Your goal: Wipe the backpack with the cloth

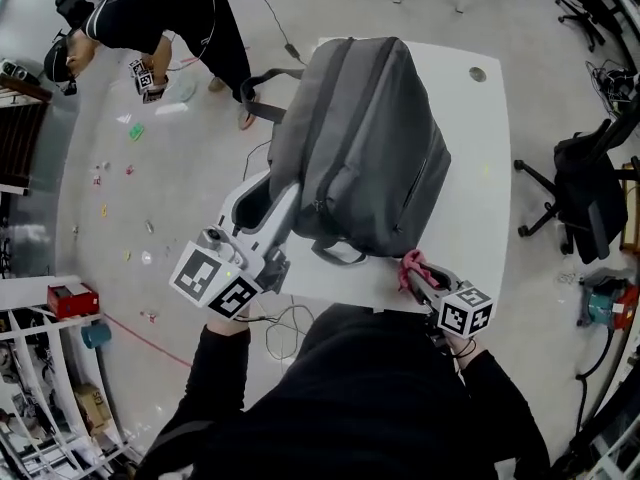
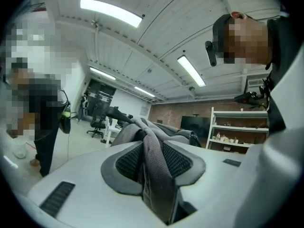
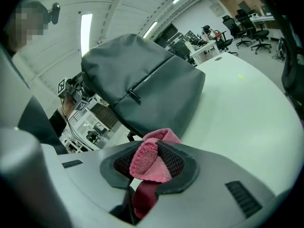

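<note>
A grey backpack (image 1: 365,143) lies on the white table (image 1: 480,208), filling its left half. My left gripper (image 1: 285,208) is shut on a grey strap (image 2: 154,175) of the backpack at its near left edge; the strap runs between the pads toward the bag (image 2: 156,132). My right gripper (image 1: 415,273) is shut on a pink cloth (image 3: 149,160), near the table's front edge just right of the backpack's bottom corner. In the right gripper view the backpack (image 3: 142,89) rises just beyond the cloth, apart from it.
Another person (image 1: 150,18) bends over on the floor at far left, with small items scattered nearby. A black office chair (image 1: 590,198) stands right of the table. Shelves (image 1: 50,388) and a red box (image 1: 72,298) are at the lower left.
</note>
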Motion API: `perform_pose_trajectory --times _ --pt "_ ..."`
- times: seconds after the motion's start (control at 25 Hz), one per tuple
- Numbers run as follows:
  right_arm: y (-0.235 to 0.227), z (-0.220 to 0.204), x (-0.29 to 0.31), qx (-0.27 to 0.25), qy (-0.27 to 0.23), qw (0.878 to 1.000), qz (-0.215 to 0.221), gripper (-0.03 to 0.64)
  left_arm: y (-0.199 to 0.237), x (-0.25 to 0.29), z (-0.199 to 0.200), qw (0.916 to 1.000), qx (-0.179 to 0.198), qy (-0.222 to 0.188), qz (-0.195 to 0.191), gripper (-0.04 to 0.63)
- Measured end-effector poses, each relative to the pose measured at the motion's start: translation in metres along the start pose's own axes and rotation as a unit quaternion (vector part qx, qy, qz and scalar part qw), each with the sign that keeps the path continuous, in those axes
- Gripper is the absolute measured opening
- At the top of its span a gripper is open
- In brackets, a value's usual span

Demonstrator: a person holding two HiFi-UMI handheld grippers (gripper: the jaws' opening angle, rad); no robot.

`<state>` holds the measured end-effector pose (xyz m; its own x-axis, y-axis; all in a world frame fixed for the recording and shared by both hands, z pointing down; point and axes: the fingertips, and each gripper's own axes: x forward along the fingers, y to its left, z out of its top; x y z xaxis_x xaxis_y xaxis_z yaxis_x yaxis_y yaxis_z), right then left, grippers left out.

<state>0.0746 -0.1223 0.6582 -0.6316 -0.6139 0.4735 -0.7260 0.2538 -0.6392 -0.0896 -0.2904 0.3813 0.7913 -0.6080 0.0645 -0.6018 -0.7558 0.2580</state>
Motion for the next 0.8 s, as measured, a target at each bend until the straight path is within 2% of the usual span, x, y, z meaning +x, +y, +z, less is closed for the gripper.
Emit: perform_pose_trajectory --times 0.16,0.32,0.48,0.64,0.8 --pt "0.009 -0.01 0.006 0.013 -0.014 0.999 -0.037 0.092 -0.018 0.002 0.003 0.9982 -0.015 -0.015 -0.056 0.143" --pt "0.002 -0.027 0.006 0.018 -0.017 0.998 -0.055 0.092 -0.05 0.022 -0.005 0.9953 -0.022 -0.037 -0.087 0.141" --pt "0.002 -0.026 0.003 0.019 -0.046 0.997 -0.064 0.092 -0.083 0.033 -0.016 0.9943 -0.019 -0.039 -0.097 0.138" --pt "0.012 -0.006 -0.014 0.021 -0.094 0.994 -0.053 0.092 -0.122 0.039 -0.025 0.994 0.014 -0.019 -0.107 0.138" --pt "0.037 0.005 -0.037 -0.023 -0.119 0.992 -0.033 0.092 -0.143 0.04 -0.026 0.9949 0.044 -0.008 -0.09 0.138"
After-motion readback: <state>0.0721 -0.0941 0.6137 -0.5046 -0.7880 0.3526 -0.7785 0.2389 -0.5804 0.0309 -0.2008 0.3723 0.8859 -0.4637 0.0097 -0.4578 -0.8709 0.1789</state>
